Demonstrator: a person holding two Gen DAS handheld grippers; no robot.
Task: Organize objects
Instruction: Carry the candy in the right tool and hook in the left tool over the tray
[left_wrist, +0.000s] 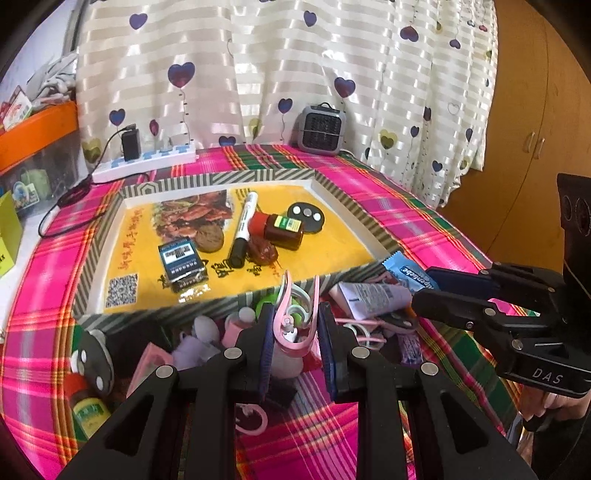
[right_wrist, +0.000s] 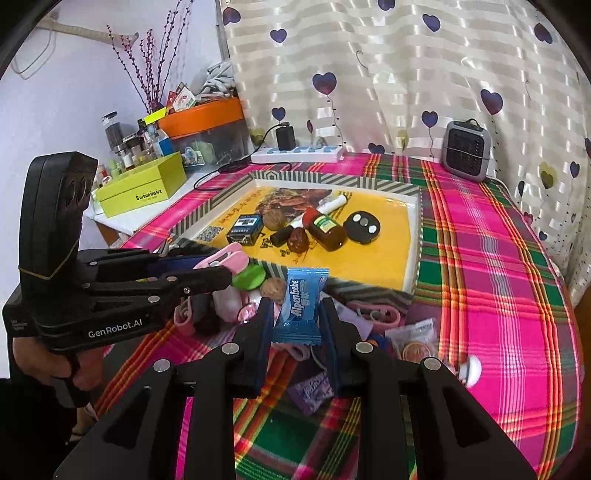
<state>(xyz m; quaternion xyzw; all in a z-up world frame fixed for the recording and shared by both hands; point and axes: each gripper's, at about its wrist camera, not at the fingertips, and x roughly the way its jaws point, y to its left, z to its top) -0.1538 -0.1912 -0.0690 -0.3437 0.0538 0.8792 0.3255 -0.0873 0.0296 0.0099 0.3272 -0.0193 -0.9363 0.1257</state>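
Candy (right_wrist: 301, 302) in a blue wrapper sits pinched in the right gripper (right_wrist: 297, 314), its jaws closed on the wrapper, while the left gripper (left_wrist: 293, 325) clamps a pink clip (left_wrist: 295, 314) between narrow jaws. Both hang over the heap of loose things on the plaid tabletop (right_wrist: 491, 266). Judging by this, the step is carrying both pieces to the tray (left_wrist: 354, 201) just beyond; next comes lowering over a bare yellow patch and releasing. Inside already: marker (left_wrist: 243, 229), brown bottle (left_wrist: 282, 230), black remote (left_wrist: 306, 218), walnut (left_wrist: 209, 238), small packet (left_wrist: 181, 260).
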